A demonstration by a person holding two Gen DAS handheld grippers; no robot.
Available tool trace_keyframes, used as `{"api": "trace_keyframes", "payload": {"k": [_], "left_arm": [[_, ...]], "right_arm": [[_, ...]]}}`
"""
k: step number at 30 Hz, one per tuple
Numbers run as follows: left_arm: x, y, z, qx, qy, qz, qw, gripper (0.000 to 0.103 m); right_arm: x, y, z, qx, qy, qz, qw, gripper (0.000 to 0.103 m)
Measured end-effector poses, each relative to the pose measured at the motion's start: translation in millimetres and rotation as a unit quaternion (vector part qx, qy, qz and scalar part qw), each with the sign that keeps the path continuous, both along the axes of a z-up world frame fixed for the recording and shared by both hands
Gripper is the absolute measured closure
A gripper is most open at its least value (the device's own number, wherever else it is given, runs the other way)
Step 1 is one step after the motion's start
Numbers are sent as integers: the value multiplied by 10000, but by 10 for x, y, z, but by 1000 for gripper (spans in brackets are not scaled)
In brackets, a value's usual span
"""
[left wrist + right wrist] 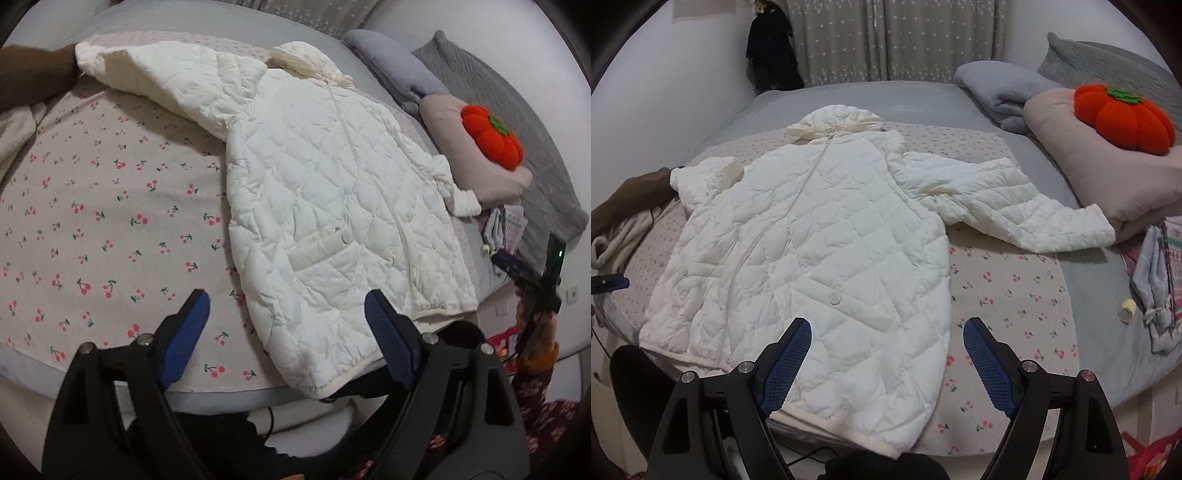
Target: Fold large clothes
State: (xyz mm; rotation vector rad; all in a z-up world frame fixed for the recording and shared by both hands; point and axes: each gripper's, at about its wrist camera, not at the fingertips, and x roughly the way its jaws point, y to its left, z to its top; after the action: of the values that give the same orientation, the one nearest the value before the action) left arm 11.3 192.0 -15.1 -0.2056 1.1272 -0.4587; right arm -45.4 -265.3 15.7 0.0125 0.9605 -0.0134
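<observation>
One white quilted jacket (pixel 798 236) lies face up and spread flat on the cherry-print sheet (pixel 1008 295) ahead of both my grippers. My right gripper (pixel 886 354) is released, its jaws straddling the jacket's hem corner. My left gripper (pixel 286 325) is released too, over the other hem corner. Beyond my right jaw sits an orange pumpkin cushion (pixel 1123 118).

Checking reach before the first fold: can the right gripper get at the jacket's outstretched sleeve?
Probably yes. The right gripper hovers open over the white quilted jacket, and the sleeve lies flat and uncovered, its cuff against the pink pillow.
</observation>
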Motion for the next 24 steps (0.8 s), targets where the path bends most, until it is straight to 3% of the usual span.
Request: {"api": "trace_keyframes", "payload": {"k": [2,6,13,17,24], "left_arm": [[80,66,17,99,-50,76,9999,17],[456,452,77,183,-335,877,9954,17],[1535,1291,243,315,-855,2226,9707,17],[2183,1647,169,-69,-686,2725,9597,17],[3037,1927,-196,-76,-347,3399,9398,20]], "right_arm": [[107,13,-69,68,54,9,10000,17],[338,-52,-142,314,126,-212,9992,17],[830,321,-9,-29,26,314,9995,17],[1204,708,-29,8,39,757,9971,17],[1925,1870,-107,224,-103,1996,9796,17]]}}
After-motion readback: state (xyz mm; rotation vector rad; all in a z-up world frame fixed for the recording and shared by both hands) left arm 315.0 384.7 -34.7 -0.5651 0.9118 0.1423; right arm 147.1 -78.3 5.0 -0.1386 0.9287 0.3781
